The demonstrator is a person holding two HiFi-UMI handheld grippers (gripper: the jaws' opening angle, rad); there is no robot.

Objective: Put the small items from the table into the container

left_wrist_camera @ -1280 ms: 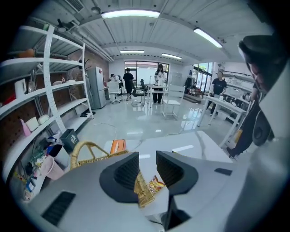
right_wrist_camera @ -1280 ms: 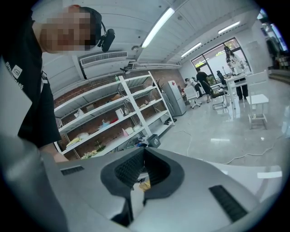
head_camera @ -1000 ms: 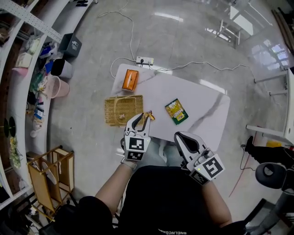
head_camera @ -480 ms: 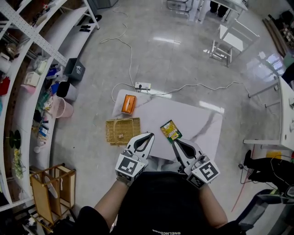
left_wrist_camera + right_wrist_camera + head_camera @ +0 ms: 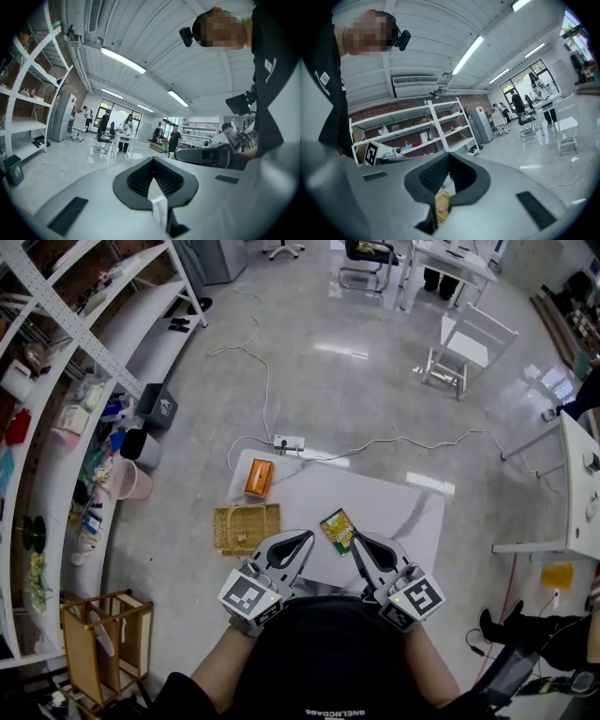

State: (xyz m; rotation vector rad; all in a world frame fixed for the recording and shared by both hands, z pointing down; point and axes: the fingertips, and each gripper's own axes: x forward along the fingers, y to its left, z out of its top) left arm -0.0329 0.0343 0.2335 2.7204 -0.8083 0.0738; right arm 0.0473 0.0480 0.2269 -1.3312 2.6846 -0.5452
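In the head view a white marble table (image 5: 394, 512) bears a wicker basket (image 5: 247, 528) at its left end, with a small item (image 5: 242, 537) lying in it. An orange packet (image 5: 259, 477) lies beyond the basket. A green snack packet (image 5: 336, 530) lies near the table's middle. My left gripper (image 5: 305, 538) (image 5: 153, 161) is shut and empty, held level above the table's near edge. My right gripper (image 5: 358, 540) (image 5: 449, 157) hangs beside it, jaws meeting, nothing held. Wicker of the basket (image 5: 442, 206) shows under the right jaws.
A power strip (image 5: 287, 442) and white cable lie on the floor beyond the table. White shelving (image 5: 84, 343) with bins runs along the left, and a wooden rack (image 5: 103, 624) stands at the lower left. A white chair (image 5: 466, 343) stands far right.
The left gripper let go of a small wrapped item over the basket and shut. Both grippers rose and drew back toward the person's body, and the table now looks smaller.
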